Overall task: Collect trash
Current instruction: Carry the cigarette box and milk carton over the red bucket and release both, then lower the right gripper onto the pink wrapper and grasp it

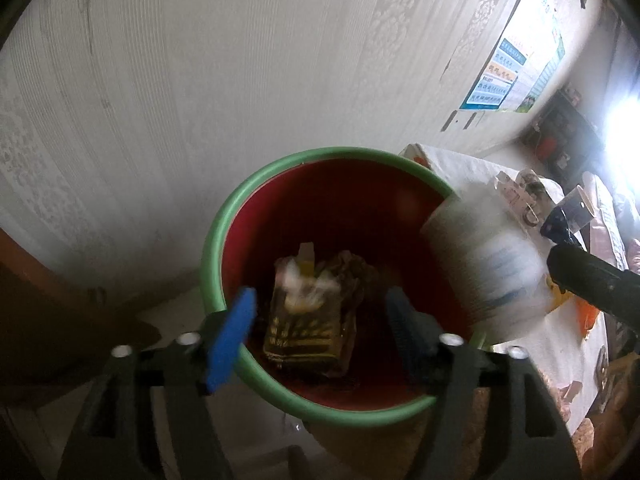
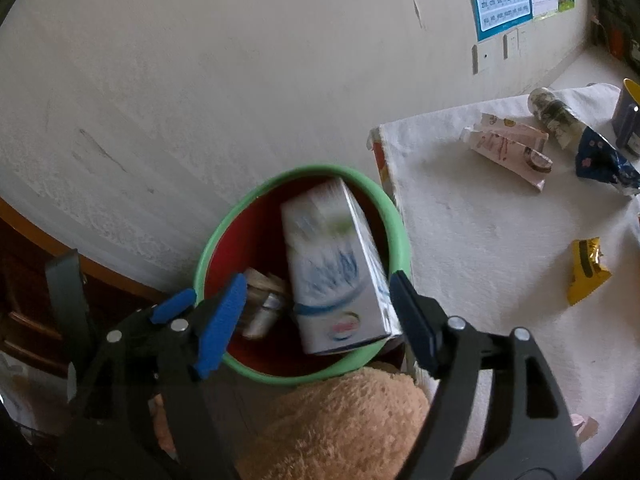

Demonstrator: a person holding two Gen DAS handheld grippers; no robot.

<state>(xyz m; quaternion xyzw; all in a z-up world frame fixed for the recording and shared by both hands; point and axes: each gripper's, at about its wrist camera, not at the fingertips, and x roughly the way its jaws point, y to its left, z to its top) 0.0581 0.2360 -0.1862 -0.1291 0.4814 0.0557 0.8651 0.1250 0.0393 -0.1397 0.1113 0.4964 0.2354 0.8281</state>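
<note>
Left wrist view: the left gripper [image 1: 320,330] hangs over a red bucket with a green rim [image 1: 212,248], its blue-padded jaws spread wide with nothing pressed between them. Down in the bucket lie a dark snack packet [image 1: 308,332] with yellow print and some crumpled wrappers; a blurred scrap of pale trash [image 1: 304,284] shows above the packet, between the jaws. At the bucket's right edge a white and blue carton [image 1: 484,264] is smeared by motion, beside the black arm of the right gripper [image 1: 592,280].

Right wrist view: the right gripper [image 2: 316,316] is also wide apart above the same bucket [image 2: 402,236]. The carton [image 2: 336,276] stands tilted inside the bucket, between the pads but not gripped. To the right, a white-clothed table [image 2: 480,240] carries a tube [image 2: 508,152], a yellow wrapper [image 2: 586,272], a blue wrapper [image 2: 604,160] and a jar [image 2: 554,110]. A tan fleecy fabric [image 2: 344,428] sits nearest.
</note>
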